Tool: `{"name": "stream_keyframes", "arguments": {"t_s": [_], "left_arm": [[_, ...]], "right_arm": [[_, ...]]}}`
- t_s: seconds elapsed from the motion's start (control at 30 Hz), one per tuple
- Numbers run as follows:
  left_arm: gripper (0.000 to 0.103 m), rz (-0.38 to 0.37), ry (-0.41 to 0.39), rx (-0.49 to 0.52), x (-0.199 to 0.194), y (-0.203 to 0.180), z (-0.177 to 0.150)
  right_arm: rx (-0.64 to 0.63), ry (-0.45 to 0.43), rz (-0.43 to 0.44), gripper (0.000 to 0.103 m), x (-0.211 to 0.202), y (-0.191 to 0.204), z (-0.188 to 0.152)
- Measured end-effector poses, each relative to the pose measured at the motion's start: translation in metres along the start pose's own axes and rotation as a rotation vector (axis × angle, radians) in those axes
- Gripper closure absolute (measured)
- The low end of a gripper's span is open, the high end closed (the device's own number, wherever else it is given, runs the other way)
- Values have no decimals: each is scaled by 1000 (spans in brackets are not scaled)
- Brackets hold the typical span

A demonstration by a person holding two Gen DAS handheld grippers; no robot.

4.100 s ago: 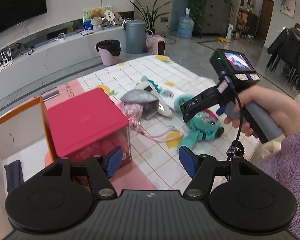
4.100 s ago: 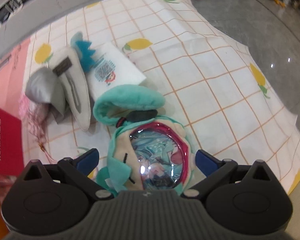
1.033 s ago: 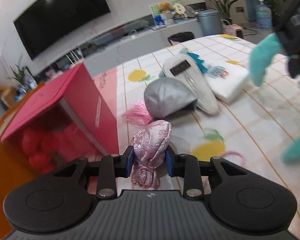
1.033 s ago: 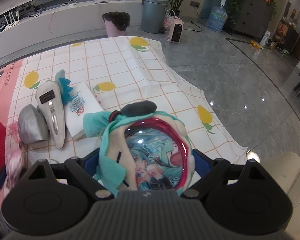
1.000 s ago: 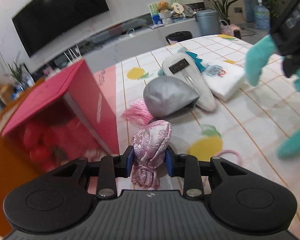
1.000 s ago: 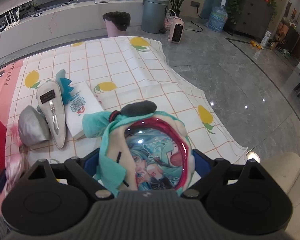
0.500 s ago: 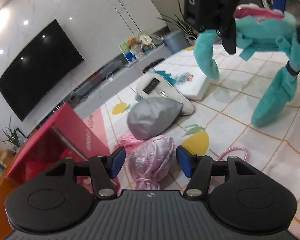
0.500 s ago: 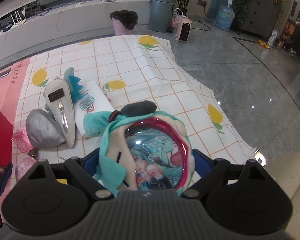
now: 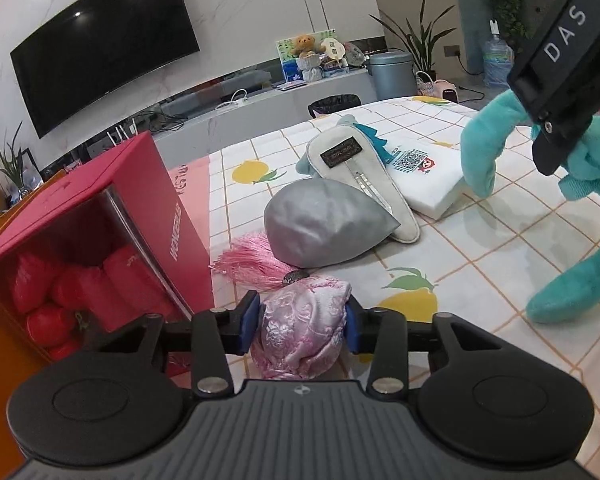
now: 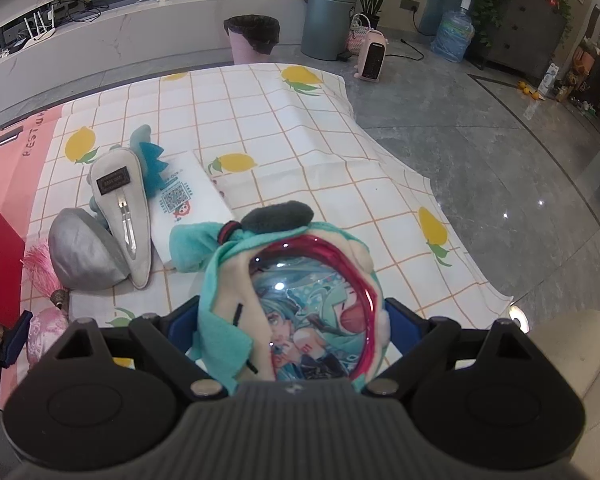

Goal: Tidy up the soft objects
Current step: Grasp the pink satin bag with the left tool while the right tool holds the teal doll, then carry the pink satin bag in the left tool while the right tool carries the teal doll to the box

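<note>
- The left gripper points down at a slant, its blue-padded jaws closing around a pink brocade pouch.
- The right gripper points steeply down, clamped on a teal plush doll.

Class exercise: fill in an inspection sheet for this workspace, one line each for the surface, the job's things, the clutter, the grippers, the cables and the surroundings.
Surface: lemon-print checked tablecloth over the table.
Job's things: pink brocade pouch with tassel; teal plush doll; silver pouch; grey felt case; white packet.
Clutter: red box, open side showing red packs.
Grippers: left gripper closing, pink brocade pouch between its jaws; right gripper clamps the teal plush doll above the cloth.
Cables: loose wires on the wall shelf.
Surroundings: wall television, bins, houseplants, grey tiled floor.
</note>
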State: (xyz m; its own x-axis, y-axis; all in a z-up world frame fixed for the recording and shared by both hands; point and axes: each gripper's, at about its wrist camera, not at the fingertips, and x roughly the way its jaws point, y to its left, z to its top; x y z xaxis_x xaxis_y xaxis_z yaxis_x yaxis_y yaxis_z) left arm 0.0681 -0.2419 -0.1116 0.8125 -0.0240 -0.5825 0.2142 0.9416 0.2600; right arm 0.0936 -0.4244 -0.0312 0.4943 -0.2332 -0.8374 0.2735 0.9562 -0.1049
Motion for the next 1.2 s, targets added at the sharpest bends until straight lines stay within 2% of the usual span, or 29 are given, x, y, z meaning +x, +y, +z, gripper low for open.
{"name": "stream_keyframes", "arguments": {"t_s": [0.07, 0.33, 0.5, 0.63, 0.8, 0.97, 1.07, 1.2], "left_arm": [[58, -11, 5, -8, -3, 2, 0], [58, -154, 95, -208, -14, 27, 8], [59, -212, 140, -283, -22, 41, 10], [59, -203, 164, -312, -29, 49, 12], [59, -158, 149, -315, -40, 55, 14], [59, -173, 152, -327, -53, 63, 18], [59, -170, 136, -348, -62, 72, 25], [59, -172, 108, -373, -78, 86, 35]], "right_arm": [[6, -4, 0, 12, -1, -1, 0], [1, -1, -3, 12, -1, 0, 0], [-4, -17, 24, 12, -4, 2, 0], [-20, -27, 34, 12, -8, 7, 0], [-37, -45, 50, 12, -17, 11, -1], [-43, -59, 61, 12, -23, 14, 0], [-67, -61, 35, 12, -27, 20, 0], [-75, -102, 58, 12, -41, 24, 0]]}}
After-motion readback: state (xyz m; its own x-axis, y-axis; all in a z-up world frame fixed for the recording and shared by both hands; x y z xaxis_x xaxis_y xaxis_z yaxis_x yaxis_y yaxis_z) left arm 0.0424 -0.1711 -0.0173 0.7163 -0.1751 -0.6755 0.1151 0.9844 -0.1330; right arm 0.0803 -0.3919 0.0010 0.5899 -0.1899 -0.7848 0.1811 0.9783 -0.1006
